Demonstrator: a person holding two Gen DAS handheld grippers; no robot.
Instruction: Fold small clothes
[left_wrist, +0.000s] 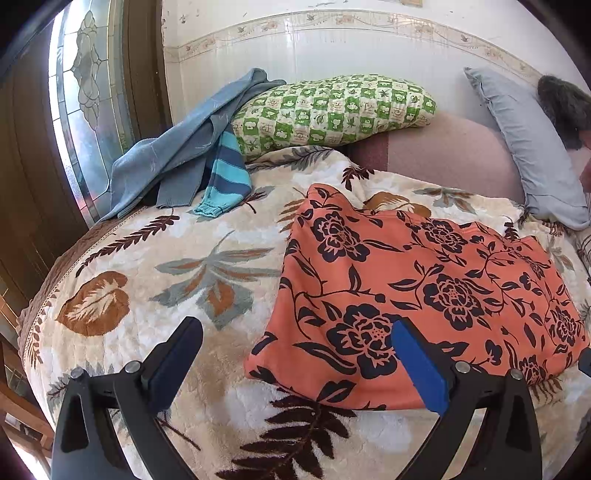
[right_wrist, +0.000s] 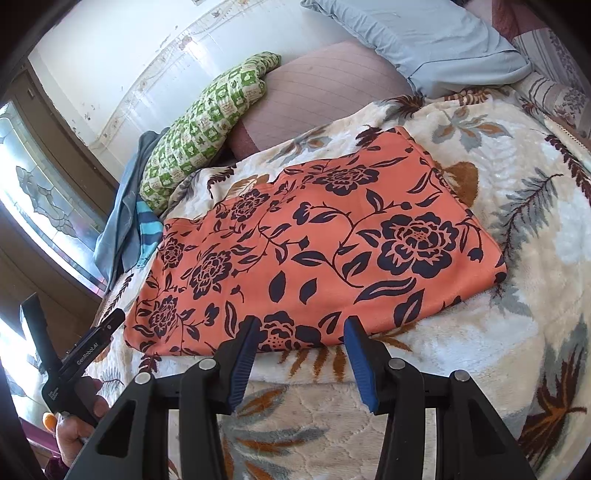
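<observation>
Orange floral garment (right_wrist: 317, 240) spread flat on the leaf-patterned blanket (right_wrist: 517, 295) of the bed, already doubled into a rough rectangle, long axis running left to right across both views. Lies directly ahead of the right gripper (right_wrist: 300, 334), near hem just past the blue pads, so right hand nearer. Sits ahead and to the right of the left gripper (left_wrist: 299, 343), near-left corner between its fingers, right finger over the cloth. Jaws apart on both, clamped on nothing. Likely next: another fold across the long axis, judged from the flat lay. Blue knit and striped clothes (left_wrist: 192, 162) heaped well apart at the far left by the green checked pillow (left_wrist: 332, 107).
</observation>
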